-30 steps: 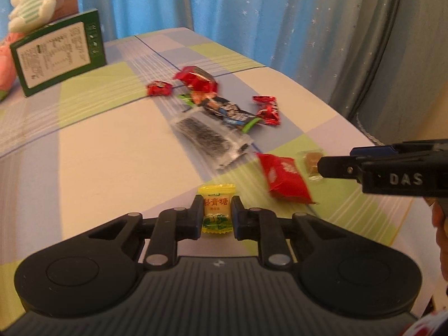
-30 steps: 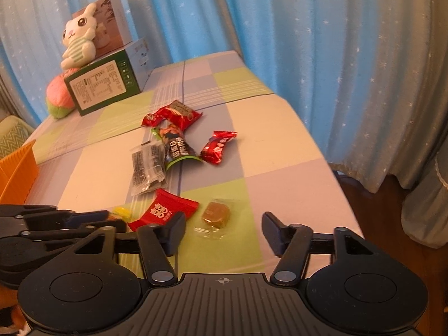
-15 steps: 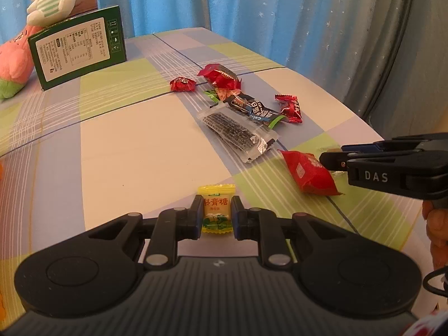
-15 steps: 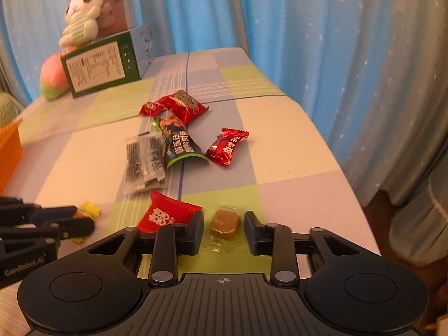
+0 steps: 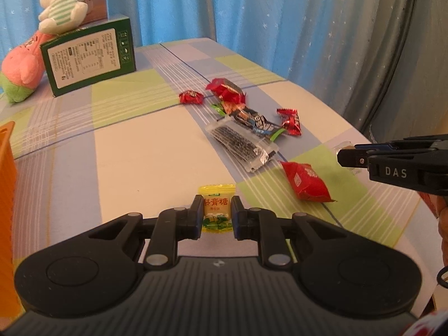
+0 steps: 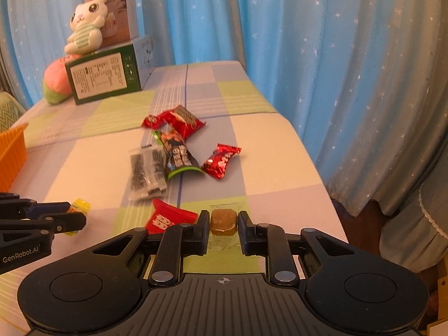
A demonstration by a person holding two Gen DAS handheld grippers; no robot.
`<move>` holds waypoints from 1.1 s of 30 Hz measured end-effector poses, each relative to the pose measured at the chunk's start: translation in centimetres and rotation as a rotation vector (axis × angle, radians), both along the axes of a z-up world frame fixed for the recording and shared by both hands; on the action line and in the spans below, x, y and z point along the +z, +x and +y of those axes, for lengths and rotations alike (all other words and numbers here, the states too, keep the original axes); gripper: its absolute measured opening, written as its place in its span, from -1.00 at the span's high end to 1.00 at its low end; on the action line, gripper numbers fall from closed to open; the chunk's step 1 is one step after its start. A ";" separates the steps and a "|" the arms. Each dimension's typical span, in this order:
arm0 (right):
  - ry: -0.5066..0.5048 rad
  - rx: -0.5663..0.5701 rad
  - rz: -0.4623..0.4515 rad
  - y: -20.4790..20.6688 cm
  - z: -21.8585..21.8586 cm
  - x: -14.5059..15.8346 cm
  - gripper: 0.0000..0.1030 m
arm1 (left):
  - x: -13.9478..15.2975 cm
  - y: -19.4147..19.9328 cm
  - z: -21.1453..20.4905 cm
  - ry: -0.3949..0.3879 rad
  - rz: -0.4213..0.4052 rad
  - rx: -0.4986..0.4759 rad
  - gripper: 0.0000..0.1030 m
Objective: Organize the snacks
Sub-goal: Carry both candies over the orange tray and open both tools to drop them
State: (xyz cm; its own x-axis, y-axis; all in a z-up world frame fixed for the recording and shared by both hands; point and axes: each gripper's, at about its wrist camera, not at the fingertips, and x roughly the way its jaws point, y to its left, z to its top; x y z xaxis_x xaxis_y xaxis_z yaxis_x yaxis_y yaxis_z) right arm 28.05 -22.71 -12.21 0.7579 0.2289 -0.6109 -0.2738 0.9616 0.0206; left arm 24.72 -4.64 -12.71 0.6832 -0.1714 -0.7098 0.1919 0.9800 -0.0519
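My left gripper point(image 5: 217, 201) is shut on a yellow wrapped candy point(image 5: 217, 215), which sticks out ahead of the pads. The right wrist view shows this candy point(image 6: 79, 206) at the left gripper's tips. My right gripper point(image 6: 223, 214) is shut on a brown candy in a clear wrapper point(image 6: 223, 224), low over the tablecloth near the table's right edge. Loose snacks lie between and beyond the grippers: a red packet point(image 5: 305, 180), a clear packet with dark contents point(image 5: 240, 142), a dark bar point(image 5: 257, 121) and a red candy point(image 5: 291, 121).
An orange basket point(image 5: 5, 184) stands at the left edge of the checked tablecloth point(image 5: 140, 145). A green box point(image 5: 89, 58), a plush rabbit point(image 5: 63, 2) and a pink plush point(image 5: 21, 67) sit at the back left. Blue curtains hang close behind the table and along its right side.
The right gripper's jaws have closed from wide apart onto the brown candy. My left gripper has shifted with the yellow candy, and the orange basket has come into its view.
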 end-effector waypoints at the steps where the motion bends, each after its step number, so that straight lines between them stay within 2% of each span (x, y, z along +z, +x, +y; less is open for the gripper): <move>1: 0.005 0.002 -0.003 -0.2 0.1 0.4 0.58 | 0.3 -0.2 0.1 -0.002 -0.004 0.003 0.65; 17: 0.055 0.084 -0.080 -4.4 3.7 6.9 0.58 | 6.2 -4.7 4.2 -0.042 -0.076 0.097 0.65; 33: 0.088 0.209 -0.107 -8.8 11.1 10.5 0.58 | 11.0 -10.0 10.9 -0.043 -0.122 0.220 0.65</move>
State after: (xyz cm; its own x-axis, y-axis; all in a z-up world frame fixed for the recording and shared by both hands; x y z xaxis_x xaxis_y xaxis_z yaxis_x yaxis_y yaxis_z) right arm 19.22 -11.59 -1.75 0.7477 0.4366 -0.5003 -0.4719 0.8794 0.0622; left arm 14.77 6.30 -1.74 0.7874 -0.0375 -0.6153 -0.0183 0.9963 -0.0842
